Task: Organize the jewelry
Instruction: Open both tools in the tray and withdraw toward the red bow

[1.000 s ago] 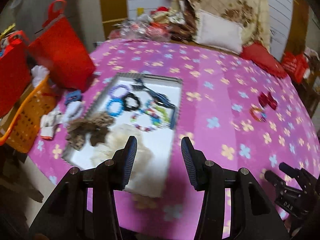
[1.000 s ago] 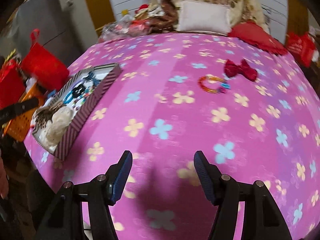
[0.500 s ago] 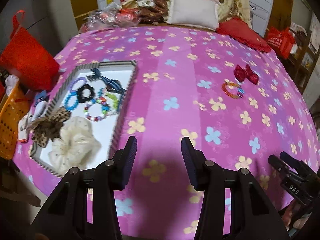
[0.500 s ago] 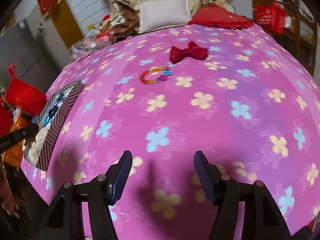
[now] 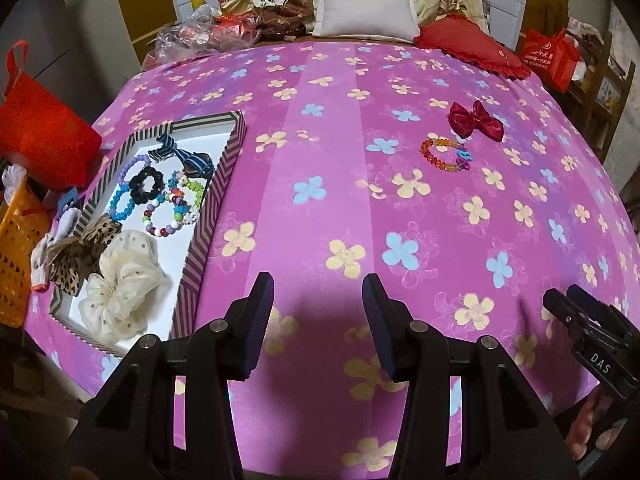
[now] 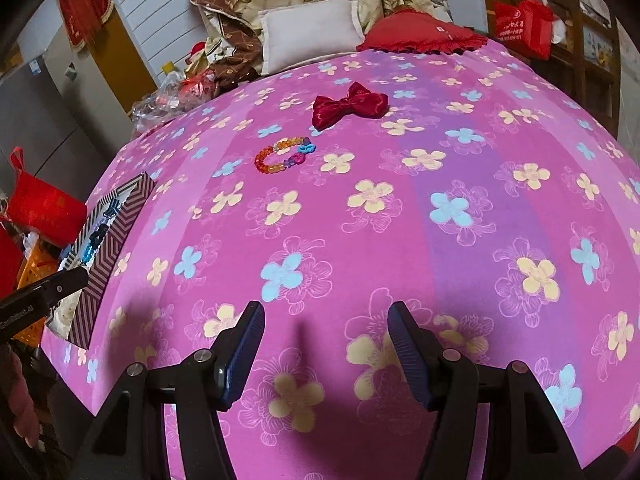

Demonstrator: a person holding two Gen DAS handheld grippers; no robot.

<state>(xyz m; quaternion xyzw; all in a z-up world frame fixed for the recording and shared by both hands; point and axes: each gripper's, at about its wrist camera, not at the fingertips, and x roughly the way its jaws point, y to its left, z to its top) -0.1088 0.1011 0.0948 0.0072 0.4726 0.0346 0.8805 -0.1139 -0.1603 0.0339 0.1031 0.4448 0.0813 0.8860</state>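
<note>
A striped tray (image 5: 224, 172) (image 6: 120, 236) lies at the left of the pink flowered bedspread and holds several bead bracelets (image 5: 168, 216), a black scrunchie (image 5: 147, 187), a cream scrunchie (image 5: 120, 284) and bows. A red bow (image 5: 476, 120) (image 6: 350, 106) and an orange bead bracelet (image 5: 444, 155) (image 6: 284, 156) lie loose on the spread, far right of the tray. My left gripper (image 5: 318, 320) hovers open over the spread beside the tray's near corner, nothing between its fingers. My right gripper (image 6: 326, 344) is open and empty, well short of the bracelet.
Pillows (image 5: 364, 12) and folded bedding pile at the bed's far end. A red cushion (image 5: 472, 46) sits at the back right. Red bags (image 5: 44, 136) and an orange basket (image 5: 20, 240) stand off the left edge. The right gripper's body (image 5: 592, 332) shows at lower right.
Both views swung rightward: the tray slid left in each, and the red bow and orange bracelet came closer to centre. Both grippers kept the same opening.
</note>
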